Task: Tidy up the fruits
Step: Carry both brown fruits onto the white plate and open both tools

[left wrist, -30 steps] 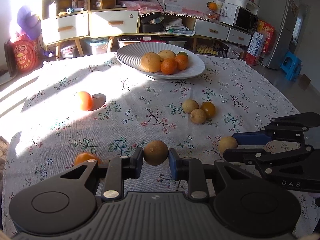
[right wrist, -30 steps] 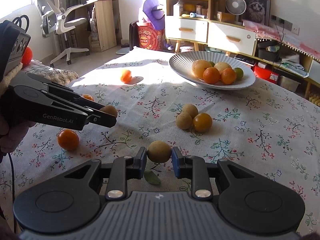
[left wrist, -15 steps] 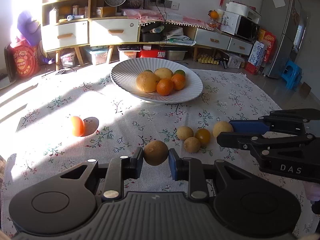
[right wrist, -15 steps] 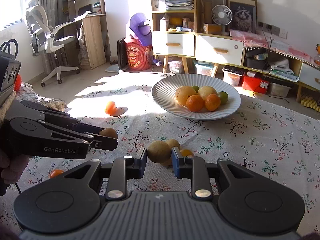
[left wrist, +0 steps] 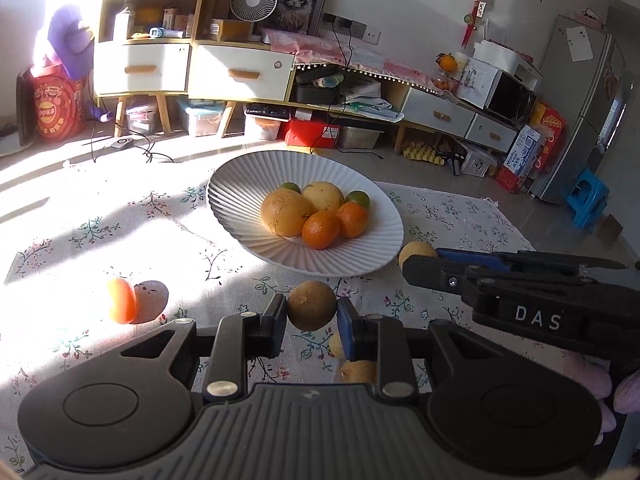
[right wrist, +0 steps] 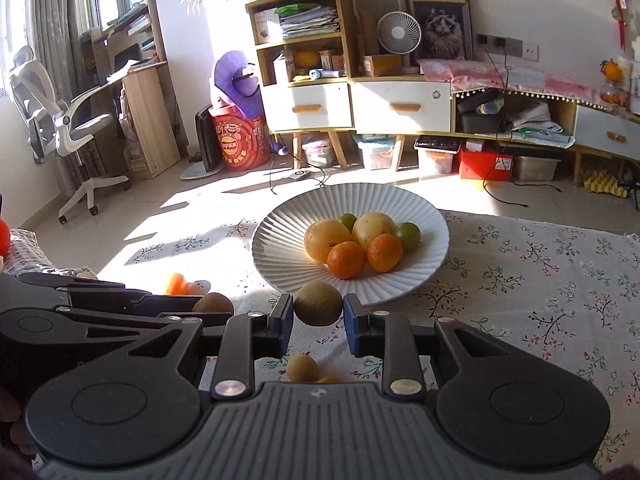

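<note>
My left gripper (left wrist: 312, 314) is shut on a brown round fruit (left wrist: 312, 306), held above the table just short of the white ribbed plate (left wrist: 240, 188). My right gripper (right wrist: 319, 314) is shut on a similar tan fruit (right wrist: 319, 304) near the plate's front rim (right wrist: 280, 276). Each gripper shows in the other's view, the right one (left wrist: 416, 258) and the left one (right wrist: 212, 306). The plate holds two large yellow fruits, two oranges (left wrist: 320, 230) and two green ones. Loose small fruits (left wrist: 358, 372) lie on the cloth under the grippers.
A floral tablecloth (right wrist: 540, 280) covers the table. An orange fruit (left wrist: 122, 300) lies in sunlight at the left and also shows in the right wrist view (right wrist: 176, 283). Cabinets (right wrist: 352, 104), a desk chair (right wrist: 60, 120) and a fridge (left wrist: 580, 112) stand beyond the table.
Both grippers have moved forward and up toward the plate, each still holding its fruit. The loose fruits on the cloth have slipped below them in view.
</note>
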`<state>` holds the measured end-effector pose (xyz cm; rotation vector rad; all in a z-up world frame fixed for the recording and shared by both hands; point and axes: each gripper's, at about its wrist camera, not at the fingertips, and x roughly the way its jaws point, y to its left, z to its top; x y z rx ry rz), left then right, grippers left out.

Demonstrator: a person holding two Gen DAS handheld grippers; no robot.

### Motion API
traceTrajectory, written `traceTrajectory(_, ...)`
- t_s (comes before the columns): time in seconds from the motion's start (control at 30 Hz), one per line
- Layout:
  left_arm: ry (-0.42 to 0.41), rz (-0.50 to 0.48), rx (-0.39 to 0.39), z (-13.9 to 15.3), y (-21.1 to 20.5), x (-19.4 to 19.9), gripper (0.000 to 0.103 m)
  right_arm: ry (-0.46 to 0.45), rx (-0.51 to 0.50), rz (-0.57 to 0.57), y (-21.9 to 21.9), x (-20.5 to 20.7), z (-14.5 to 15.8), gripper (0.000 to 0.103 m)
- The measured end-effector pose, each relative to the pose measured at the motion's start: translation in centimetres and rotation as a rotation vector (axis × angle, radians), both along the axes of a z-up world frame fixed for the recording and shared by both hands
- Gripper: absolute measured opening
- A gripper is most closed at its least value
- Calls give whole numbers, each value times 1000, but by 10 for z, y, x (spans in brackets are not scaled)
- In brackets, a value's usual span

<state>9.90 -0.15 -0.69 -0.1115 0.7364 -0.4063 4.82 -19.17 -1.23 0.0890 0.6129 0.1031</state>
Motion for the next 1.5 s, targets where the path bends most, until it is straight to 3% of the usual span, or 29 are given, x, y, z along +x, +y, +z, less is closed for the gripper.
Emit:
traceTrajectory(0.5, -23, -10, 99, -9, -26, 47, 13, 108, 235, -102, -51, 41, -10, 24)
traceTrajectory(1.03, -36, -53, 215, -25, -50, 65, 13, 165, 174, -50, -44, 64, -18, 24)
traceTrajectory(1.43, -40, -62, 225, -25, -52, 68, 14, 177, 165, -52, -42, 69, -20, 27)
traceTrajectory(1.5, -41, -63, 224, -24, -52, 68, 20, 169, 169, -53, -42, 68, -18, 28)
